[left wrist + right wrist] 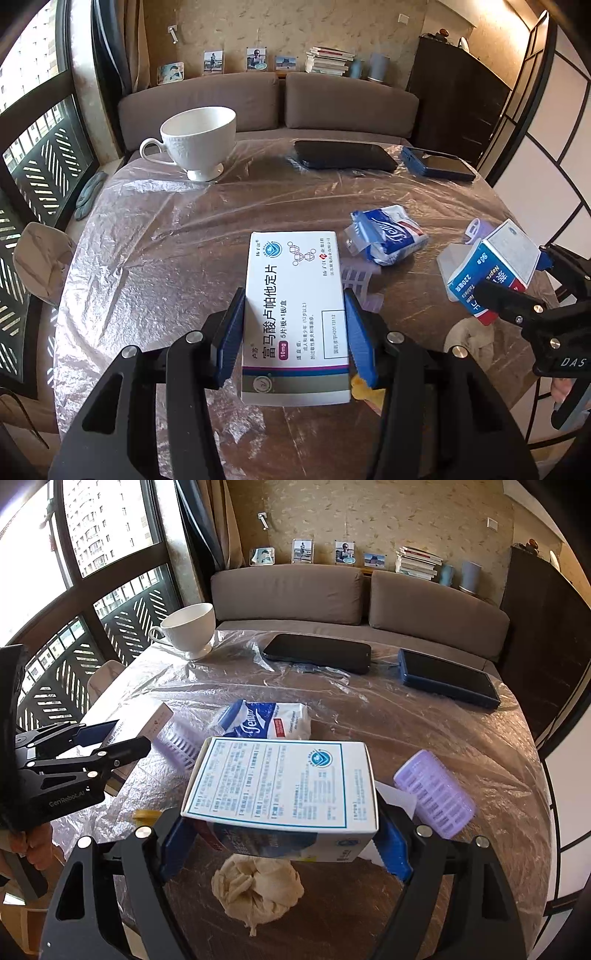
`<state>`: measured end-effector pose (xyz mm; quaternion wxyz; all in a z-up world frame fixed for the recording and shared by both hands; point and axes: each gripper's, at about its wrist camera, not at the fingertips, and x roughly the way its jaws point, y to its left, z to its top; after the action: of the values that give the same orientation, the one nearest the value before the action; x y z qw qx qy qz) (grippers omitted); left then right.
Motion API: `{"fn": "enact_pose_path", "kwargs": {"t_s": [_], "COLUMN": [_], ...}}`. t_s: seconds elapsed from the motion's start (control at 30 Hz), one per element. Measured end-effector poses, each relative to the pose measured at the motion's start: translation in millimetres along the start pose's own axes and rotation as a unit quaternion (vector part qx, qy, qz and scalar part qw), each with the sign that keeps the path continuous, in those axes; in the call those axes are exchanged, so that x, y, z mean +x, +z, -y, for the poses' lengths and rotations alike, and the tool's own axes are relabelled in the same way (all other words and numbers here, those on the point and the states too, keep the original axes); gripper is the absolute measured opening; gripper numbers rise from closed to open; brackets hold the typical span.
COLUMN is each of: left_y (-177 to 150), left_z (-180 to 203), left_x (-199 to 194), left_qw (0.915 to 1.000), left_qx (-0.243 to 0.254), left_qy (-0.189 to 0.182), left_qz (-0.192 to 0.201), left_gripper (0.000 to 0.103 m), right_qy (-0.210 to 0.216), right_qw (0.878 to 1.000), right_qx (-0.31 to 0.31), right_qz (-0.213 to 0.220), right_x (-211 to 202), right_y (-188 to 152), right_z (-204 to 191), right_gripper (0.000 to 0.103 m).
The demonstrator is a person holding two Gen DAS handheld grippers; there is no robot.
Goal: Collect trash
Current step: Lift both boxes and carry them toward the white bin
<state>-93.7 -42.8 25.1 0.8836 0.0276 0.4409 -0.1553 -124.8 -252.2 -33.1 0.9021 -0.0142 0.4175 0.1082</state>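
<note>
My left gripper is shut on a white medicine box with purple trim and holds it above the table. My right gripper is shut on a blue and white medicine box; that box also shows in the left wrist view. A crumpled beige tissue lies on the table under the right gripper. A blue tissue pack lies in the middle. A purple hair roller lies to the right, another to the left.
The round table is covered with clear plastic film. At its far side stand a white cup, a black phone and a blue-cased phone. A grey sofa is behind.
</note>
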Motion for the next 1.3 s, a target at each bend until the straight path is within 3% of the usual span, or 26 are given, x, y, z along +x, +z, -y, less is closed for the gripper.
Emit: {"fn": "enact_pose_path", "kwargs": {"t_s": [1.3], "left_y": [-50], "left_z": [47], "left_x": [-40], "left_qw": [0.9988], "left_qx": [0.015], "left_qy": [-0.037], "left_qz": [-0.028], "left_gripper": [0.052], "right_qy": [0.011], "right_qw": [0.999], "right_qx": [0.01], "right_qz": [-0.034], "right_x": [-50], "right_y": [-61], "right_z": [15], "right_gripper": [0.081]}}
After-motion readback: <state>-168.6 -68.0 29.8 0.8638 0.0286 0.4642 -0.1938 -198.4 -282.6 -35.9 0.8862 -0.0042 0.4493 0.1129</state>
